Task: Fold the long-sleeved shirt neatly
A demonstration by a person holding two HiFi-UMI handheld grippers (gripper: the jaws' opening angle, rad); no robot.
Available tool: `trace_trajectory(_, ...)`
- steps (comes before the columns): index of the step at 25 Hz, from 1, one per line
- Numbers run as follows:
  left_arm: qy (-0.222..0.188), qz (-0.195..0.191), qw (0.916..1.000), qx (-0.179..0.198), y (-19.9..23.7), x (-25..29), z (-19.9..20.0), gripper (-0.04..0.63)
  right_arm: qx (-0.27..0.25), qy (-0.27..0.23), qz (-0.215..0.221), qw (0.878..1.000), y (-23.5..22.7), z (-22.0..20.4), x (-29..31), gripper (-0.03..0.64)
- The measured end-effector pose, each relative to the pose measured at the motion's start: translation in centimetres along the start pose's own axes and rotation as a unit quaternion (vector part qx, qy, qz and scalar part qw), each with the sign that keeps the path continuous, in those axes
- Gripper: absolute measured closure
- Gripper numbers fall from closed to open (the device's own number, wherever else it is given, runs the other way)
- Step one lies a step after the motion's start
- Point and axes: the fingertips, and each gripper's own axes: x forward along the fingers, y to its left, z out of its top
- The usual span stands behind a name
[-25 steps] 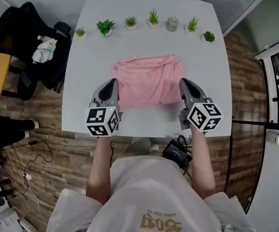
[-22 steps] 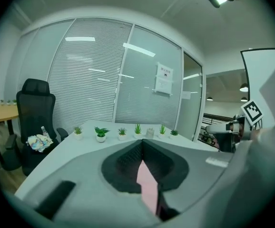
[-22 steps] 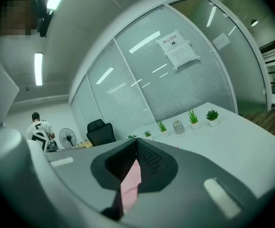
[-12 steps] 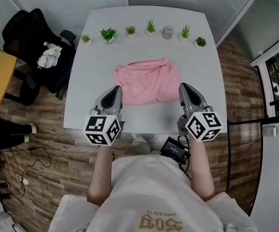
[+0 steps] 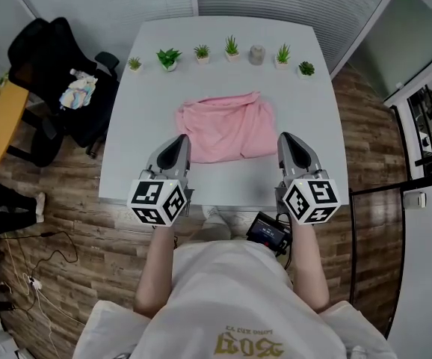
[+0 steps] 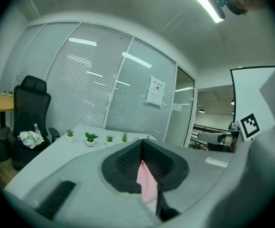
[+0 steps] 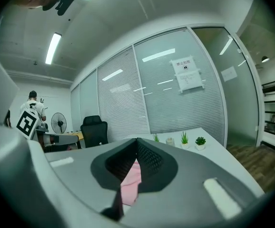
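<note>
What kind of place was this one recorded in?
Most likely an office or meeting room: a glass partition wall with blinds, a black office chair beside a white table, and a row of small potted plants along the table's far edge.

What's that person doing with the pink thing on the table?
A person has a gripper in each hand and is folding a pink shirt. The left gripper and the right gripper are each pinched shut on pink cloth, one at each near corner of the shirt. The rest lies rumpled on the white table, so the fold isn't neat yet. Little potted plants line the far edge.
</note>
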Motion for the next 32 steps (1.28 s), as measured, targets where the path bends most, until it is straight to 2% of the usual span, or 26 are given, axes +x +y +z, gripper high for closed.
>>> trace_trajectory(12, 0.014, -0.002, 0.9998, 0.016, -0.3, -0.1, -0.8, 0.588, -0.008, 0.01, -0.008, 1.0, 0.2, -0.6, -0.5, 0.606)
trace_trajectory(32, 0.018, -0.003, 0.9998, 0.01, 0.0, 0.1, -1.1, 0.588, -0.004, 0.023, -0.005, 1.0, -0.1, -1.2, -0.4, 0.606)
